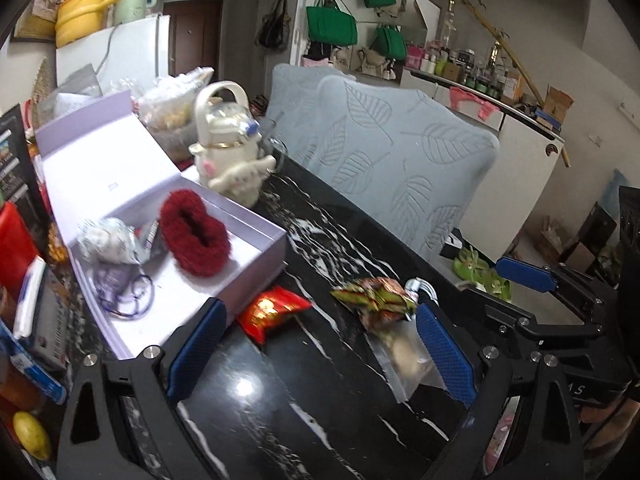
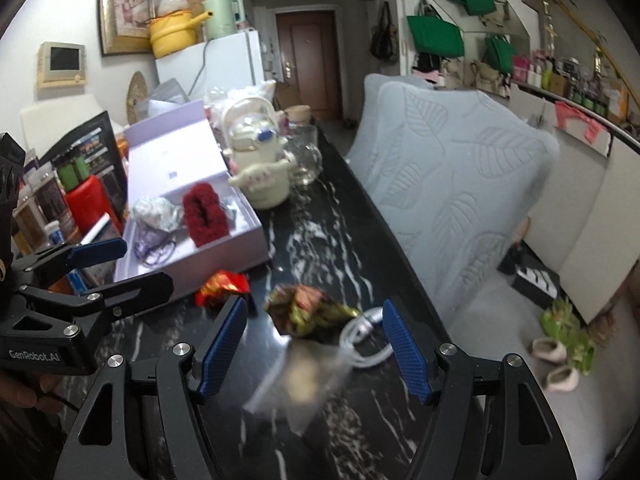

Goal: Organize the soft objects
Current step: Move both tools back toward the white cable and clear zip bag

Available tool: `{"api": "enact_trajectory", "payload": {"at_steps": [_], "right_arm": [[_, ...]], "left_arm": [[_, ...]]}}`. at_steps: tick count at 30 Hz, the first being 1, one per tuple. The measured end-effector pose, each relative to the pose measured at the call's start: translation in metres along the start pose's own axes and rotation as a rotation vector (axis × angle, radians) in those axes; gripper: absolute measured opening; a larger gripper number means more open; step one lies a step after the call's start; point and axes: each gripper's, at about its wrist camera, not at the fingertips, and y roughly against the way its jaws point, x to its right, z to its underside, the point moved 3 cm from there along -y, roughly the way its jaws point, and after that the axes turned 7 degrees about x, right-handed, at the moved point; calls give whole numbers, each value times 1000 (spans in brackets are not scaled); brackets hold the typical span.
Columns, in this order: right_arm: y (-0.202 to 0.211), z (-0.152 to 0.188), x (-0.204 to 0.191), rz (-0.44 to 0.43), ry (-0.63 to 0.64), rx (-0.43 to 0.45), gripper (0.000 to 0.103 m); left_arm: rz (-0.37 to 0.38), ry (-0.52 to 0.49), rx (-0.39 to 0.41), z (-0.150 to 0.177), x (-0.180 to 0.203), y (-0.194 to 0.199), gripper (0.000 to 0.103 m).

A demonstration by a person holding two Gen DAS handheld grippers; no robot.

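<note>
A lavender box [image 1: 256,280] stands with its lid up at the left of the black marble table [image 1: 320,236]. It holds a red fluffy scrunchie [image 1: 194,234], a crumpled white cloth [image 1: 106,240] and purple hair ties [image 1: 124,292]. In front of the box lie a red snack packet [image 1: 272,312], a green patterned packet [image 2: 308,312], a clear zip bag [image 2: 296,380] and a white cable [image 2: 364,340]. My left gripper [image 1: 320,352] hovers open over bare table near the red packet. My right gripper [image 2: 314,348] is open, with the zip bag and patterned packet lying between its fingers.
A white plush toy [image 1: 230,140] and a glass jar [image 2: 306,156] stand behind the box. A chair with a pale leaf-patterned cover [image 1: 392,160] lines the table's right side. A red canister [image 2: 90,200], boxes and a yellow fruit [image 1: 32,434] crowd the left edge.
</note>
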Motion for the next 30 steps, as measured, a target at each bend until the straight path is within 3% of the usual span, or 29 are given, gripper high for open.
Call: {"api": "enact_trajectory", "payload": {"at_steps": [17,30], "right_arm": [[9,58,59,89,-74,-79,71],[-1,78,86,105,-120,-112,71]], "left_arm": [[160,-31,-150,44,60,-46,97],[132,-33,-256,74,81,-92,97]]}}
